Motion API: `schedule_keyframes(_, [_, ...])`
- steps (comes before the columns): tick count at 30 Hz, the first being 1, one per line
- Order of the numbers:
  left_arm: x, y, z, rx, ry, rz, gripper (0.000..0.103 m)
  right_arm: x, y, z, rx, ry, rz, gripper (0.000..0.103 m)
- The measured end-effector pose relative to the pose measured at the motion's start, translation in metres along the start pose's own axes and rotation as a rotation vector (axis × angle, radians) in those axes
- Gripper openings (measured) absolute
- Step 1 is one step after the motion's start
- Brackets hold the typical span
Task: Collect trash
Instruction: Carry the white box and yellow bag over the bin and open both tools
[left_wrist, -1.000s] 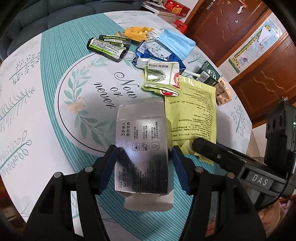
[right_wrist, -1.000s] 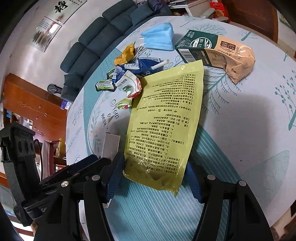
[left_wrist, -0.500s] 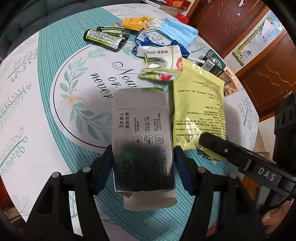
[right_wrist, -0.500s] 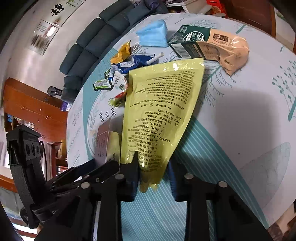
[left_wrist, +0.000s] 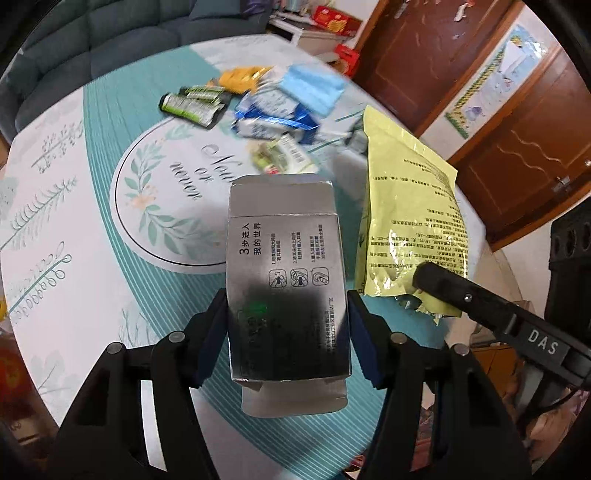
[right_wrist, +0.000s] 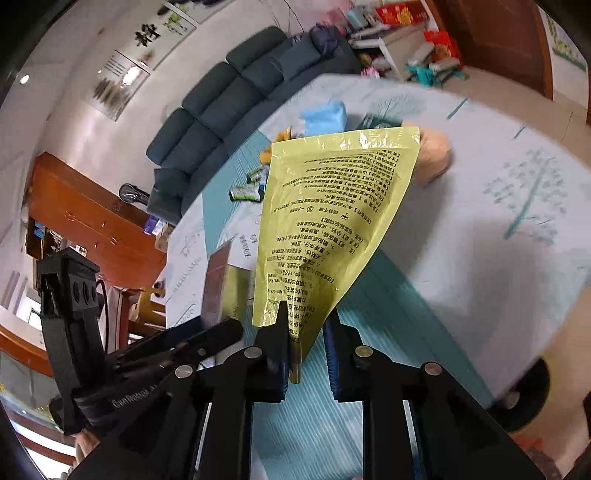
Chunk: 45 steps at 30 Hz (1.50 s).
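A silver box (left_wrist: 286, 295) is clamped by the left gripper (left_wrist: 287, 325), lifted above the table (left_wrist: 74, 229). A yellow bag (right_wrist: 332, 221) is pinched at one bottom corner by the right gripper (right_wrist: 306, 350), held just right of the box. The bag could probably be dropped: the grip is thin, the film slick. Wrappers (left_wrist: 192, 105) and a blue mask (left_wrist: 310, 86) are left on the table beyond the box.

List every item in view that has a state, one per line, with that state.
Left gripper: shut on the silver box.
Silver box: held off the table, end flaps open.
Right gripper: shut on the yellow pouch.
Yellow pouch: lifted, pinched at one crumpled end, hanging flat.
Blue face mask: lying on the table.
Green sachets: lying on the table.
Blue wrapper: crumpled on the table.
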<state>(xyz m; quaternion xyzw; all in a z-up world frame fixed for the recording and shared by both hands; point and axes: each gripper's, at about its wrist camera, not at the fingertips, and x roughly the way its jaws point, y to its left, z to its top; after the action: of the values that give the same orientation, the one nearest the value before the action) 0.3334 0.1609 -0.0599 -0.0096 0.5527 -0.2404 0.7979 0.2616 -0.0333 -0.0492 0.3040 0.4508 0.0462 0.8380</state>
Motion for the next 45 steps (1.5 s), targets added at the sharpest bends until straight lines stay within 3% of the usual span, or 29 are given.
schedule_keyframes(6, [-0.054,-0.033,-0.004,0.054,-0.098,-0.021,0.058,-0.067,0.000,-0.018,-0.053,-0.090,-0.020,0.016])
schedule_keyframes(14, [-0.117,-0.100,-0.021,0.211,-0.240,-0.028,0.058,-0.156,-0.019,-0.045,-0.082,-0.201,-0.052,0.016])
schedule_keyframes(21, [-0.117,-0.172,-0.049,0.351,-0.223,-0.084,0.058,-0.205,-0.058,-0.086,-0.020,-0.248,-0.109,0.016])
schedule_keyframes(29, [-0.072,-0.258,-0.097,0.535,-0.138,-0.127,0.058,-0.234,-0.136,-0.143,0.148,-0.245,-0.167,0.016])
schedule_keyframes(33, [-0.038,-0.293,-0.123,0.619,-0.065,-0.140,0.058,-0.227,-0.186,-0.175,0.262,-0.192,-0.191,0.016])
schedule_keyframes(37, [0.007,-0.316,-0.149,0.676,0.014,-0.136,0.058,-0.197,-0.241,-0.201,0.365,-0.085,-0.247,0.016])
schedule_keyframes(42, [0.078,-0.330,-0.175,0.713,0.156,-0.094,0.058,-0.136,-0.302,-0.227,0.493,0.126,-0.279,0.016])
schedule_keyframes(45, [0.123,-0.335,-0.188,0.723,0.239,-0.078,0.058,-0.088,-0.331,-0.229,0.486,0.265,-0.330,0.016])
